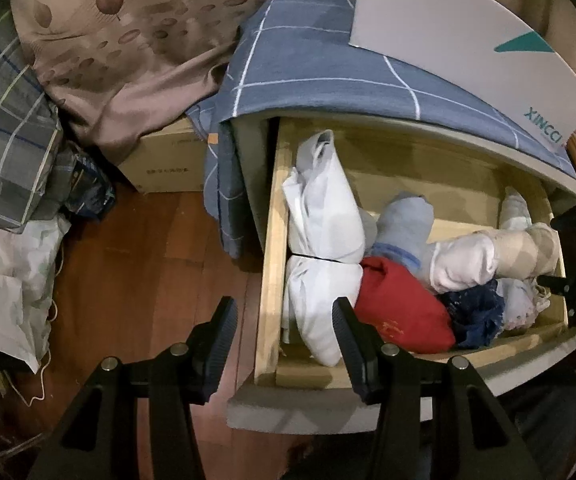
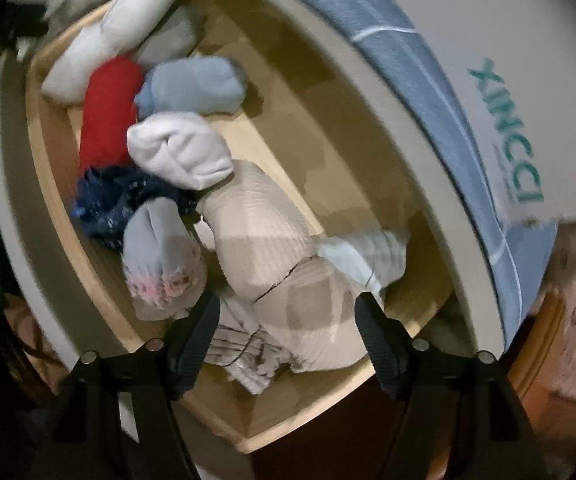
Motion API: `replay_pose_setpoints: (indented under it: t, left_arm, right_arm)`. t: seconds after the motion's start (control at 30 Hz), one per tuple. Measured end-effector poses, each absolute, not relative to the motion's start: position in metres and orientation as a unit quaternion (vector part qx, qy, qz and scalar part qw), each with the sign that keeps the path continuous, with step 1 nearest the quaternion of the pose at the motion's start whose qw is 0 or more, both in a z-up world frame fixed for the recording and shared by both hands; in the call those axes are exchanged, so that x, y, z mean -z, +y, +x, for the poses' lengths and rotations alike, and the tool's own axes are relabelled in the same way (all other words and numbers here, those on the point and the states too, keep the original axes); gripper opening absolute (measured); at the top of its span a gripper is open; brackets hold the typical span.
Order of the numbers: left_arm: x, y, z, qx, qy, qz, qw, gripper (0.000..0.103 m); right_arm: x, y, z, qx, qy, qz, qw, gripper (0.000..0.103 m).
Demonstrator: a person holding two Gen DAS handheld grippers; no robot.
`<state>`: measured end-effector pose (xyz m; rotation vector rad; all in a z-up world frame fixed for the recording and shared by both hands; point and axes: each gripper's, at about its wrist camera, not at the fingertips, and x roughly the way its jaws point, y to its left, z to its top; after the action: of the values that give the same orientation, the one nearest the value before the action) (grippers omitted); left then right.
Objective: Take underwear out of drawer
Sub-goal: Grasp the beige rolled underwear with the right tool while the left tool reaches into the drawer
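The drawer (image 2: 427, 152) stood pulled open and held a row of rolled and bunched garments. In the right wrist view the right gripper (image 2: 288, 316) pointed steeply down into the drawer's near end, directly above the beige checked roll (image 2: 272, 248). That roll lay with its long axis running from between the jaws up and to the left, toward the white bundle (image 2: 184, 152). The jaws therefore stood across its width, one to either side of its lower end. They were parted and no pad could be seen pressing on the fabric; the picture was blurred, so contact could not be ruled out with certainty. The pale blue piece with pink trim (image 2: 160, 264) lay just beside the left-hand jaw, touching the beige roll, and the dark blue lace item (image 2: 108, 200) lay beyond it. The red roll (image 2: 108, 112) and the light blue roll (image 2: 192, 84) were farther up the drawer. The left gripper (image 1: 284, 344) hung over the opposite end, its jaws released and empty, straddling the drawer's side wall near the large white bundle (image 1: 319, 216). The right gripper was judged the nearer and better aligned. The coming move called only for a short descent and a closing across the roll's short axis.
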<state>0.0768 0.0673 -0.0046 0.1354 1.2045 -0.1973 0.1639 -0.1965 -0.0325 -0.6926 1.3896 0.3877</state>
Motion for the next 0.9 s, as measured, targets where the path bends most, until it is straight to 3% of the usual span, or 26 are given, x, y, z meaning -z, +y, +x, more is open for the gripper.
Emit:
replay_pose_setpoints:
  t: [0.53,0.9]
  left_arm:
    - [0.024,0.061,0.088,0.088,0.585,0.068,0.803,0.051]
    - [0.028,0.058,0.086,0.089,0.586,0.059,0.803,0.051]
  right_arm:
    - [0.103,-0.178,0.14,-0.179,0.617,-0.378,0.667,0.076]
    - [0.095,-0.206,0.101,-0.13,0.616,-0.26,0.732,0.06]
